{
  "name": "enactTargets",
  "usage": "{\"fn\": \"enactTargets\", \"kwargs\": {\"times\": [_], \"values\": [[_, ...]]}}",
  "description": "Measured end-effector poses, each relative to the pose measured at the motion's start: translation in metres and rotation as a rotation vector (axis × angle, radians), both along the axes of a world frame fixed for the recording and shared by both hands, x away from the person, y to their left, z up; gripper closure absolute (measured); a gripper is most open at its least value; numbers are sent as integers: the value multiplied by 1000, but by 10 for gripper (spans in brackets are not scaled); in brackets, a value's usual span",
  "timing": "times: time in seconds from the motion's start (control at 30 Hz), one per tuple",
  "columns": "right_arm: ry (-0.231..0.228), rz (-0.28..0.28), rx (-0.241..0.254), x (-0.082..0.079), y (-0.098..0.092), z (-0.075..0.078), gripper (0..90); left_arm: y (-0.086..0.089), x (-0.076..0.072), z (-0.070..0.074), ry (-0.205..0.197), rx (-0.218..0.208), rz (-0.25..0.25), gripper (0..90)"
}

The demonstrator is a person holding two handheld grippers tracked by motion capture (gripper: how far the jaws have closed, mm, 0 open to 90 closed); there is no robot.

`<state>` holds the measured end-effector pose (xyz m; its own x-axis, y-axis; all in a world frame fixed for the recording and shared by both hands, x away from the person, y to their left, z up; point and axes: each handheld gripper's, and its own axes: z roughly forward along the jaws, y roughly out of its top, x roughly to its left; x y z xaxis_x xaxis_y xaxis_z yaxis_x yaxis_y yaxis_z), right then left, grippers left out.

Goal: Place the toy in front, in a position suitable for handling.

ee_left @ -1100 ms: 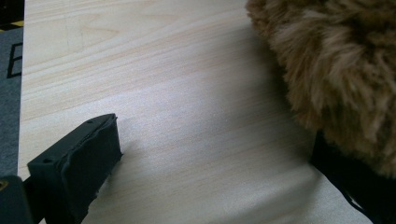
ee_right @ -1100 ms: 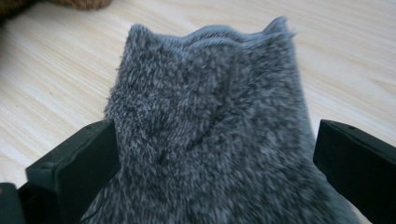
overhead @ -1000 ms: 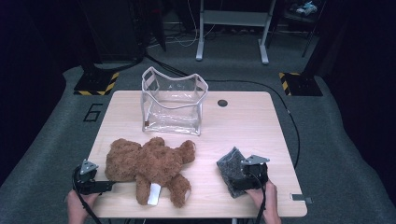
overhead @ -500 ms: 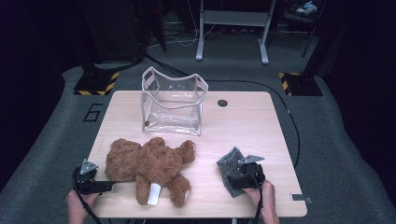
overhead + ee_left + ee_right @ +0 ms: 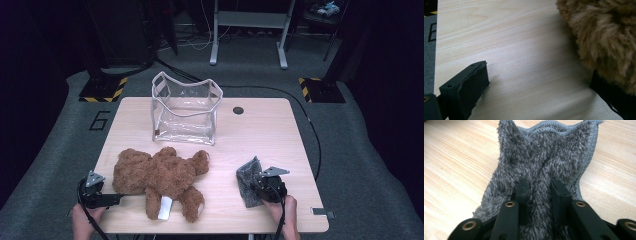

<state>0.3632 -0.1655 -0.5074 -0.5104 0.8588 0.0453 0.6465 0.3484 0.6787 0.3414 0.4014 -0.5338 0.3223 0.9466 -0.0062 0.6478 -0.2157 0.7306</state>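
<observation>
A brown teddy bear (image 5: 160, 177) (image 5: 604, 37) lies face down on the near left of the wooden table (image 5: 260, 130). My left gripper (image 5: 117, 199) (image 5: 540, 77) rests beside the bear's near left side. It is open wide, and the bear's fur overhangs its right jaw. A grey fluffy cloth (image 5: 248, 180) (image 5: 544, 157) lies at the near right. My right gripper (image 5: 257, 187) (image 5: 540, 187) has just been closing and now pinches a raised fold of that cloth between its pads. A clear plastic bag (image 5: 186, 110) stands open at the back middle.
A small black round cap (image 5: 238, 110) sits in the table to the right of the bag. Bare wood lies between the bear and the cloth and along the right side. Dark carpet with yellow-black floor plates (image 5: 103, 88) surrounds the table.
The right gripper's jaws have come together on the grey cloth, bunching a fold between them. Both hands, the bear and the bag have stayed where they were.
</observation>
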Motion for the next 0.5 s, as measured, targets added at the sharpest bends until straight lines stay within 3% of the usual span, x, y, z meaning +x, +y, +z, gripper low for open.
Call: {"fn": "enactTargets", "kwargs": {"times": [0.07,0.17,0.3,0.5], "values": [[2,-10,16,-2,-1,1,728,0,0,0,1,0,1,9],[-30,5,11,-3,-6,3,734,0,0,0,0,-1,2,10],[-52,-25,46,-6,-13,13,735,0,0,0,0,-1,2,10],[-86,-57,54,-8,-24,24,735,0,0,0,0,0,1,10]]}}
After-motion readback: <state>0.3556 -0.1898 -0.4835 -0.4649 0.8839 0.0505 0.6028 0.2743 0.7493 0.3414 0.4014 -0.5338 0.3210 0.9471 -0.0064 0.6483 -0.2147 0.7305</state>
